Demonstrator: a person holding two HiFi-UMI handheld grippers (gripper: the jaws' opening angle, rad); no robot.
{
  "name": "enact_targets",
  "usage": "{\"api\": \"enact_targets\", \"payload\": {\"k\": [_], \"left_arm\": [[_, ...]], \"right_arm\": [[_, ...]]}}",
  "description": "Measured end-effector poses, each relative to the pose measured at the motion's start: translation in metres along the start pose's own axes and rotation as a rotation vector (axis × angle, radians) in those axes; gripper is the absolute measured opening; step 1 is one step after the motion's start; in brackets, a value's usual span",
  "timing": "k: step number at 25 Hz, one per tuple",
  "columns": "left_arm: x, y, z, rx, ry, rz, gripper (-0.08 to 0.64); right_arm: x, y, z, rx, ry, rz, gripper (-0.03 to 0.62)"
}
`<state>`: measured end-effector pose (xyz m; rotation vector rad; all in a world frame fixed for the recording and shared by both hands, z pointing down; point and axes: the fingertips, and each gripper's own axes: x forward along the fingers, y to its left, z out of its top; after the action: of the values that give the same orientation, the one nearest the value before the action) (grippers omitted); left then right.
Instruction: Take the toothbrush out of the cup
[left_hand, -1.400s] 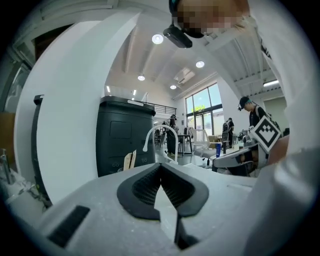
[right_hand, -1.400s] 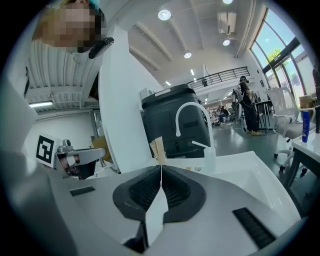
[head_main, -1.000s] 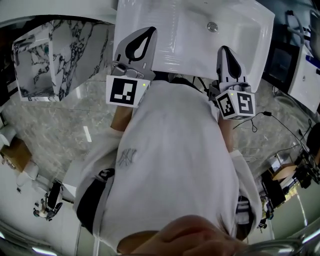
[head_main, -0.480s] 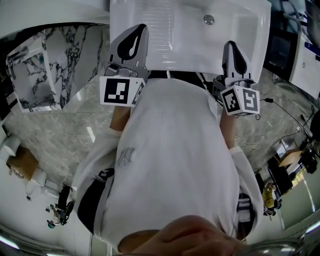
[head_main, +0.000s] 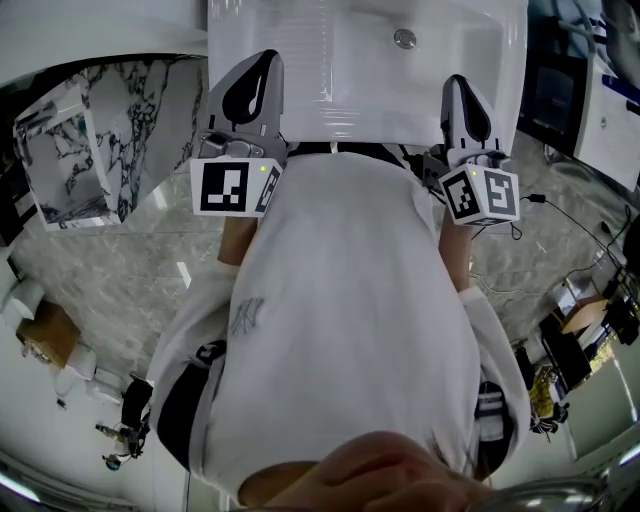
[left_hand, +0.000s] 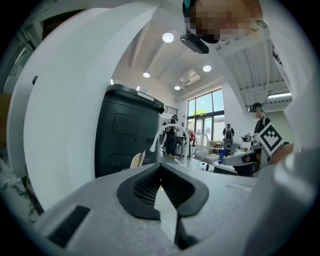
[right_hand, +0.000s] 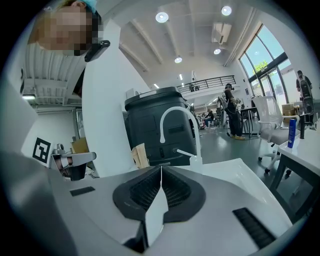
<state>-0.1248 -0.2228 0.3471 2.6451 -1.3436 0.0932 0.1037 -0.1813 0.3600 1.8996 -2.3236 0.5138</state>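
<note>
I hold left gripper (head_main: 257, 72) and right gripper (head_main: 458, 92) at white sink (head_main: 360, 70) rim, frame top. Both jaws pressed together, empty. Cup, toothbrush unseen; staging before search, I judge.

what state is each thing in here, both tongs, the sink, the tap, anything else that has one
left tongs, shut, nothing between them
right tongs, shut, nothing between them
sink, empty, no water seen in the basin
tap, off, no water running
cup and toothbrush, not in any view
</note>
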Motion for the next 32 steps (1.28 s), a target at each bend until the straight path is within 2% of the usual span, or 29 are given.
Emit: {"api": "enact_targets", "payload": {"k": [18, 32], "left_arm": [[0.015, -0.006, 0.019, 0.033, -0.016, 0.053, 0.015], [0.026, -0.017, 0.032, 0.066, -0.034, 0.033, 0.015]], "right_arm": [[0.009, -0.033, 0.023, -0.009, -0.005, 0.051, 0.015], [-0.004, -0.047, 0.027, 0.000, -0.030, 0.043, 0.015]]}}
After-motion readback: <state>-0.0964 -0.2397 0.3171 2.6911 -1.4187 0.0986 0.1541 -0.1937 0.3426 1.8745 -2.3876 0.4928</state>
